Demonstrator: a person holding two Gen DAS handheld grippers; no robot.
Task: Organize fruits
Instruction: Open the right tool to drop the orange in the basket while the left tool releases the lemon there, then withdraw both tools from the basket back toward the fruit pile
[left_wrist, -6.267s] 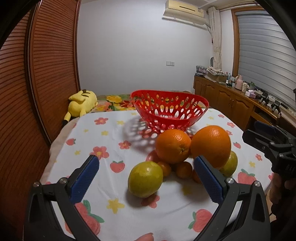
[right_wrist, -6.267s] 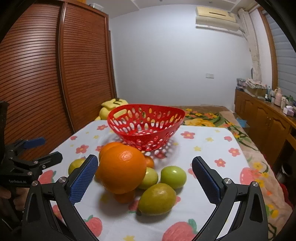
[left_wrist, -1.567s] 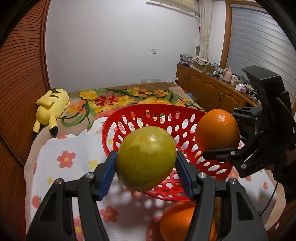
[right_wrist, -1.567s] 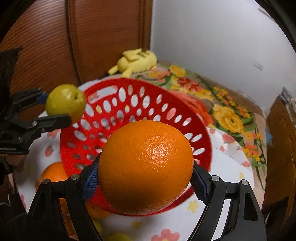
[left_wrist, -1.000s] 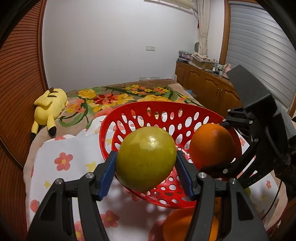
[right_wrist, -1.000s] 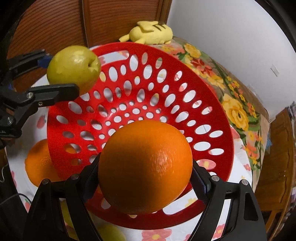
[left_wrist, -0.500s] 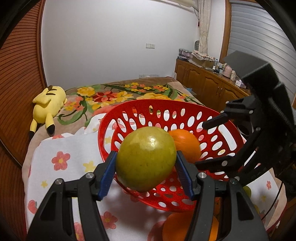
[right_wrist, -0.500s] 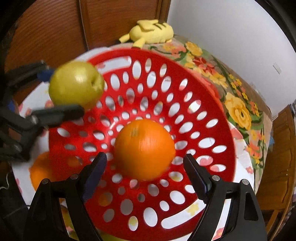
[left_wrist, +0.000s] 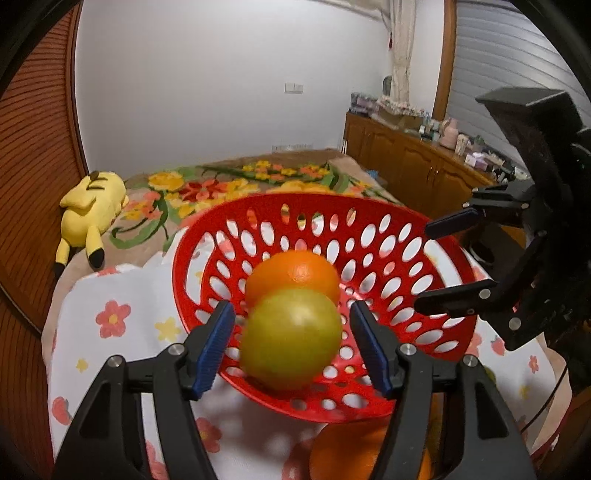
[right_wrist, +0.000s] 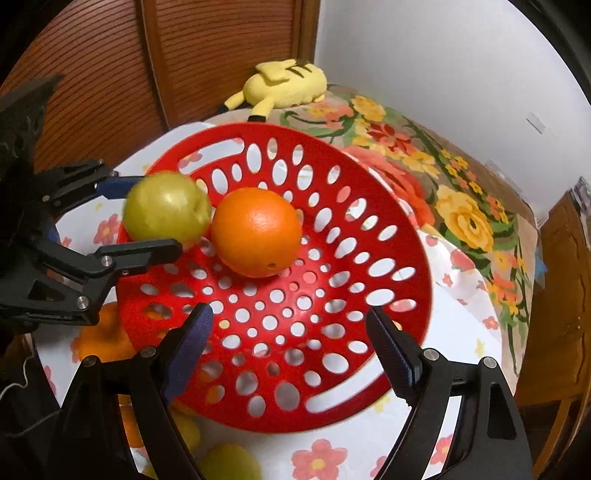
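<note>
Flowered cloth (left_wrist: 110, 295), red basket (right_wrist: 406, 258), orange (right_wrist: 256, 232) inside

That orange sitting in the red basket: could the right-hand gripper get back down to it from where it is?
Probably yes. The right gripper hangs open and empty above the red basket, with the orange just ahead. Only the green fruit beside it, between the left gripper's opening jaws, crowds one side.

the red basket (right_wrist: 391, 236) looks like smooth, glossy plastic pierced with oval holes, and the orange (right_wrist: 256, 232) in it has a shiny, finely pitted peel, while the green fruit (left_wrist: 291, 338) at its 9 o'clock looks smooth and waxy. the tablecloth (left_wrist: 122, 295) is matt printed cloth. the yellow toy (right_wrist: 282, 85) at 12 o'clock is soft plush, the slatted door (right_wrist: 207, 55) wood.
</note>
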